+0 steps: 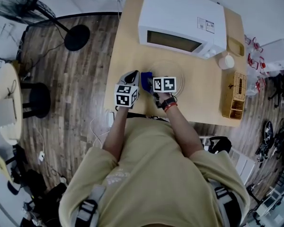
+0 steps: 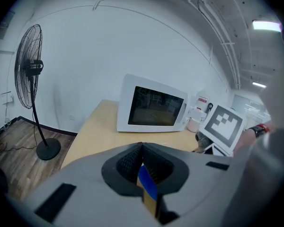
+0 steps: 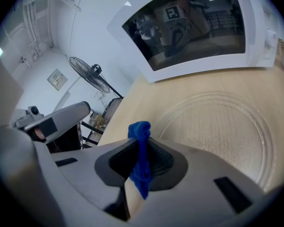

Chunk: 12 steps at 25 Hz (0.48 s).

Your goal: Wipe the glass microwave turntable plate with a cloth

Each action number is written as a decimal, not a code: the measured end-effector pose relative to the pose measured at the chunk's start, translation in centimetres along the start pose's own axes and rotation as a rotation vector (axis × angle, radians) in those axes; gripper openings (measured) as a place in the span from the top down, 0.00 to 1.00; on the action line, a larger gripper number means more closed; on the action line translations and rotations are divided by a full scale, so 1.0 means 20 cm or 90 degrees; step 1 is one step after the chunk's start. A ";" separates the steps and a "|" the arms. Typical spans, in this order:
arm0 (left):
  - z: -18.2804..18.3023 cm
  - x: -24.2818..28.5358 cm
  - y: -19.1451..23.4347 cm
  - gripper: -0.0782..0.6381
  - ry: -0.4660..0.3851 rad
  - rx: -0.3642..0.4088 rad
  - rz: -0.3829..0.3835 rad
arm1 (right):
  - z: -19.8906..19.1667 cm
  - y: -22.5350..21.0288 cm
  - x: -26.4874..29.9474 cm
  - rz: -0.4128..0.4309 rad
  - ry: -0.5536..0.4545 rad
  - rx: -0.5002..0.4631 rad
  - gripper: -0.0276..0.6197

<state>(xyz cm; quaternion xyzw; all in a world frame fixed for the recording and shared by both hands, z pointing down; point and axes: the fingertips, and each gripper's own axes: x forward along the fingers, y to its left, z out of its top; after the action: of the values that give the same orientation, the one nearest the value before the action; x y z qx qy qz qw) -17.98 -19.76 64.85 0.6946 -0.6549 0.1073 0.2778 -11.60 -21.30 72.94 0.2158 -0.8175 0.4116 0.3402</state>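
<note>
The clear glass turntable plate [image 1: 174, 68] lies flat on the wooden table [image 1: 203, 98] in front of the white microwave [image 1: 180, 18]. In the right gripper view the plate [image 3: 217, 126] spreads ahead and to the right of the jaws. My right gripper [image 3: 141, 141] is shut on a blue cloth [image 3: 142, 171], and a tuft of it pokes out past the tips. Seen from the head, this gripper [image 1: 150, 79] holds the cloth [image 1: 145, 82] at the plate's left rim. My left gripper [image 1: 134, 75] is just left of it, its jaws [image 2: 142, 148] closed, with blue showing through the slit.
A wicker basket [image 1: 234, 96], a white cup [image 1: 226, 61] and a small tray [image 1: 235, 46] sit along the table's right side. The table's left edge [image 1: 110, 86] is close to my left gripper. A standing fan [image 1: 23, 6] and a stool [image 1: 35, 98] are on the floor at left.
</note>
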 end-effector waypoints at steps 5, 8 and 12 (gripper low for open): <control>-0.02 0.00 0.03 0.87 0.007 -0.003 0.007 | -0.05 -0.08 0.07 -0.054 0.021 -0.059 0.85; -0.03 0.00 0.03 0.87 0.010 -0.002 0.007 | -0.05 -0.08 0.07 -0.065 0.021 -0.068 0.85; -0.01 0.03 0.01 0.87 0.010 0.004 0.002 | -0.05 -0.08 0.07 -0.067 0.027 -0.078 0.85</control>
<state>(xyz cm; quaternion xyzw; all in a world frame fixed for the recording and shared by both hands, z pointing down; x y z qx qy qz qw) -18.12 -20.16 65.31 0.6935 -0.6534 0.1151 0.2809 -11.13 -21.57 75.30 0.2287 -0.8212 0.3470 0.3910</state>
